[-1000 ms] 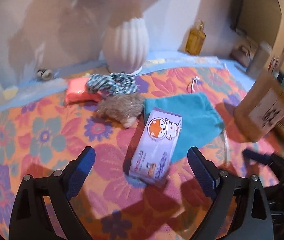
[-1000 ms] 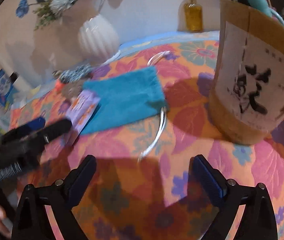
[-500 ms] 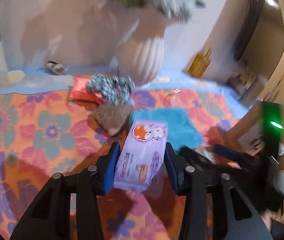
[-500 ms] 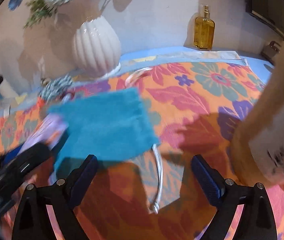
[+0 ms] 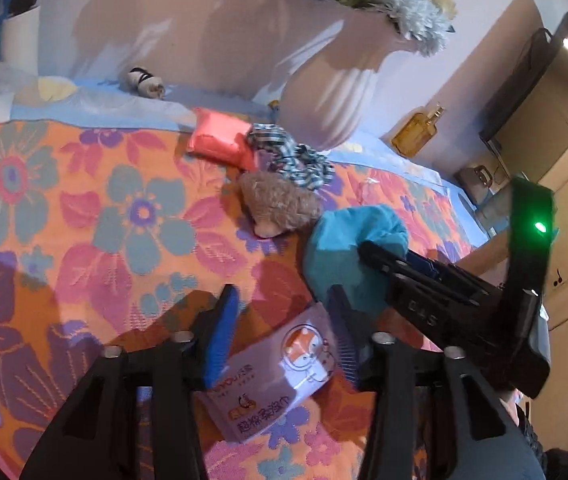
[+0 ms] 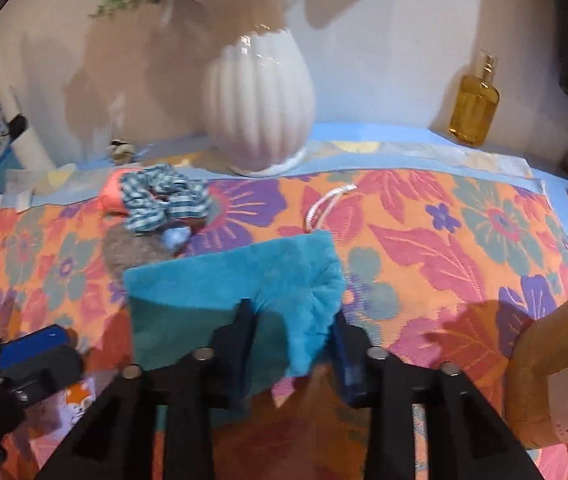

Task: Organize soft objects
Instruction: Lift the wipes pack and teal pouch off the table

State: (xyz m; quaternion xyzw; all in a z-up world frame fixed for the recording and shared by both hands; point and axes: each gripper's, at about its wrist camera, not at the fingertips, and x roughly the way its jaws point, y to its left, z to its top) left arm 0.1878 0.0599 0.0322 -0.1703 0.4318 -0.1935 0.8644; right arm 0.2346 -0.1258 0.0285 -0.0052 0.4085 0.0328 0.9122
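Observation:
A lavender tissue pack (image 5: 284,372) with a fox print lies tilted on the flowered cloth (image 5: 83,208). My left gripper (image 5: 284,336) straddles it; its jaws are opening and the pads stand off the pack. The teal towel (image 6: 227,280) is bunched up at its near right corner, where my right gripper (image 6: 296,340) is closing and pinches the fabric. In the left wrist view that right gripper (image 5: 368,248) reaches in from the right with the teal towel (image 5: 344,240) gathered at its tips. A brown plush toy (image 5: 279,208) lies just behind.
A striped fabric bundle (image 6: 163,200) rests on a pink pouch (image 5: 215,140) near the white ribbed vase (image 6: 259,108). An amber bottle (image 6: 474,108) stands by the wall. A white cord (image 6: 324,204) lies behind the towel. A cardboard box (image 6: 552,356) stands at the right.
My left gripper shut on the tissue pack, shifted it nearer and turned it, then widened again. My right gripper moved onto the teal towel and shut on its corner, bunching it.

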